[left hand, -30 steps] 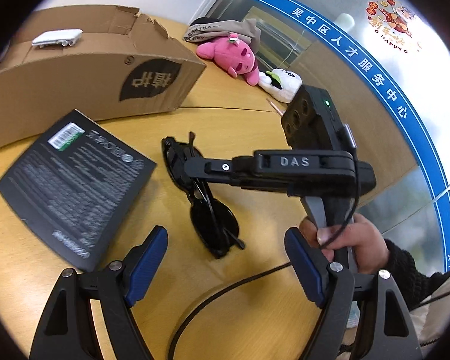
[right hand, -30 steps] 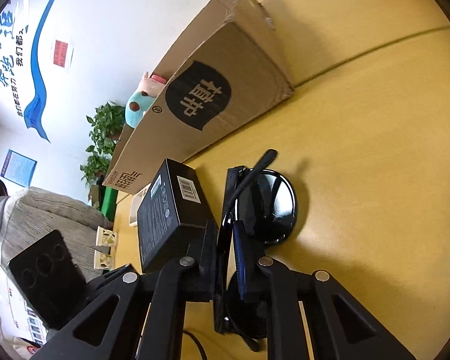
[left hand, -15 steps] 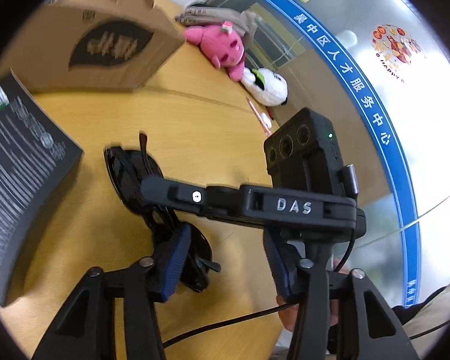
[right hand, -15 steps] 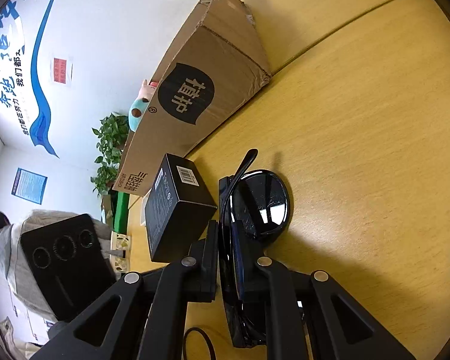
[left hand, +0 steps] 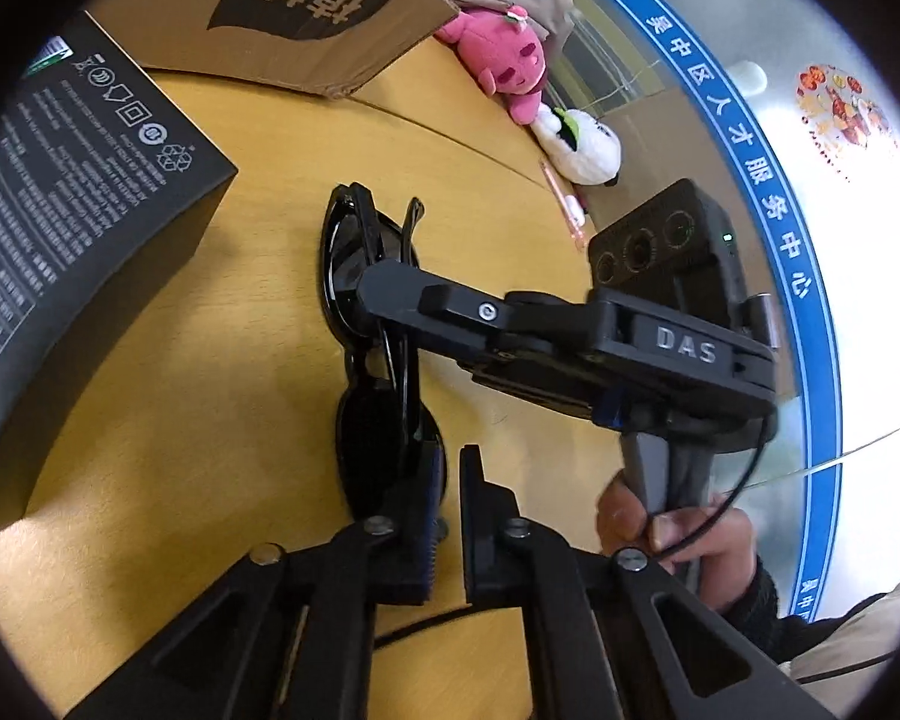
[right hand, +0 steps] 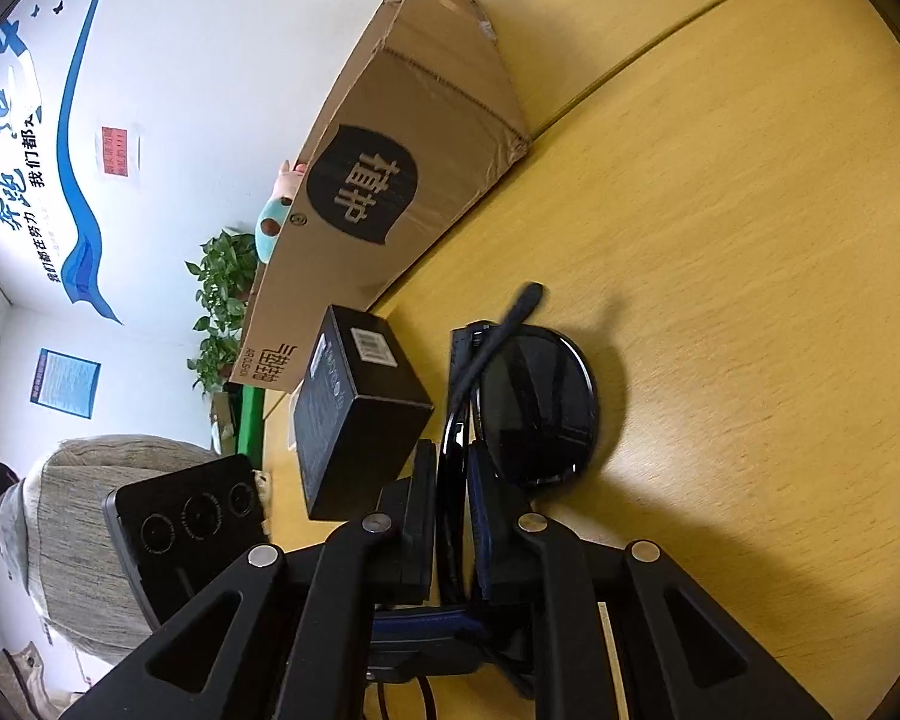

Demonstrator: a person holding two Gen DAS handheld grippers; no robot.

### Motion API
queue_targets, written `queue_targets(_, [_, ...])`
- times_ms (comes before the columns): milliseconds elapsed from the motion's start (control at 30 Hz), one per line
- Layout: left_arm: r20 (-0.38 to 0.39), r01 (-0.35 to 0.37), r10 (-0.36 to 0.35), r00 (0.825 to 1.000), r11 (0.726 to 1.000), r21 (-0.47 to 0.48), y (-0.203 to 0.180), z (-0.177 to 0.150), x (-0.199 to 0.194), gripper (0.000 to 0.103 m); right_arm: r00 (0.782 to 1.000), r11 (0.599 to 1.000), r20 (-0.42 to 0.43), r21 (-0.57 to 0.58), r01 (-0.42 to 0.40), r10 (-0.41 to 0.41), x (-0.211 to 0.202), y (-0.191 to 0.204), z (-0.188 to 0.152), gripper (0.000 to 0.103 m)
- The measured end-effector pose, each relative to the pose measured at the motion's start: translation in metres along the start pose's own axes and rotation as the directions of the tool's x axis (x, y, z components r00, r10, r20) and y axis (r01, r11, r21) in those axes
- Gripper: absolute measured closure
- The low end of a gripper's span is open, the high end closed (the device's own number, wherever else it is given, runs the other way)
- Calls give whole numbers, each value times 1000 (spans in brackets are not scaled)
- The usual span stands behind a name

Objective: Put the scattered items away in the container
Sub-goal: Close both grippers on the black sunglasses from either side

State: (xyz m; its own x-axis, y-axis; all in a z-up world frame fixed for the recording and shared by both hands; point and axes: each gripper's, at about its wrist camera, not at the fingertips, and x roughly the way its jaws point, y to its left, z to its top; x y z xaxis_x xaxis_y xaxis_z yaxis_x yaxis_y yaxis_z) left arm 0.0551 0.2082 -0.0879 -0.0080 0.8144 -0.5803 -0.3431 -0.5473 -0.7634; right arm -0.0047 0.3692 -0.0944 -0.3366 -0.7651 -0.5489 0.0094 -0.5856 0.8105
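Black sunglasses (left hand: 384,420), left claw (left hand: 447,510) now clamped

Both grippers' fingers (left hand: 426,498) pinch black sunglasses (left hand: 378,324) on the table (left hand: 210,420).

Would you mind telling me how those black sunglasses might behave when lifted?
The sunglasses are probably light. Their thin, folded arms may swing open. The glossy lenses look slippery and scratch-prone, so the right gripper clamping the frame seems sensible.

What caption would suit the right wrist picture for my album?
Right gripper shut on black sunglasses lying on yellow wooden table, near brown cardboard box.
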Motion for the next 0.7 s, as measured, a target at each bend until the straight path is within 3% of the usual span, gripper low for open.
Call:
queue_targets(67, [17, -11, 11, 1000, 1000, 15, -2, 2, -1, 91, 1000, 1000, 1, 0, 1, -1, 0, -1, 1, 91])
queue_targets(233, [52, 6, -9, 999, 999, 50, -8, 4, -8, 63, 1000, 1000, -7, 0, -4, 4, 3, -2, 2, 91])
queue_targets(467, [89, -90, 78, 993, 986, 139, -27, 4, -16, 62, 1000, 1000, 1, 4, -3, 3, 0, -4, 2, 91])
queue_targets(533, [120, -118, 100, 988, 980, 160, -31, 3, -25, 44, 1000, 1000, 2, 9, -7, 7, -1, -6, 2, 91])
queue_targets(567, [138, -135, 114, 984, 978, 159, -30, 4, -28, 40, 1000, 1000, 3, 9, -7, 7, 0, -6, 1, 91])
queue_targets(633, [138, -156, 136, 981, 977, 145, -25, 8, -26, 39, 1000, 1000, 0, 4, -6, 6, 1, -5, 1, 91])
queue_targets(700, [82, -173, 164, 983, 978, 119, -15, 13, -11, 39, 1000, 1000, -4, -2, -5, 5, 2, -4, 0, 91])
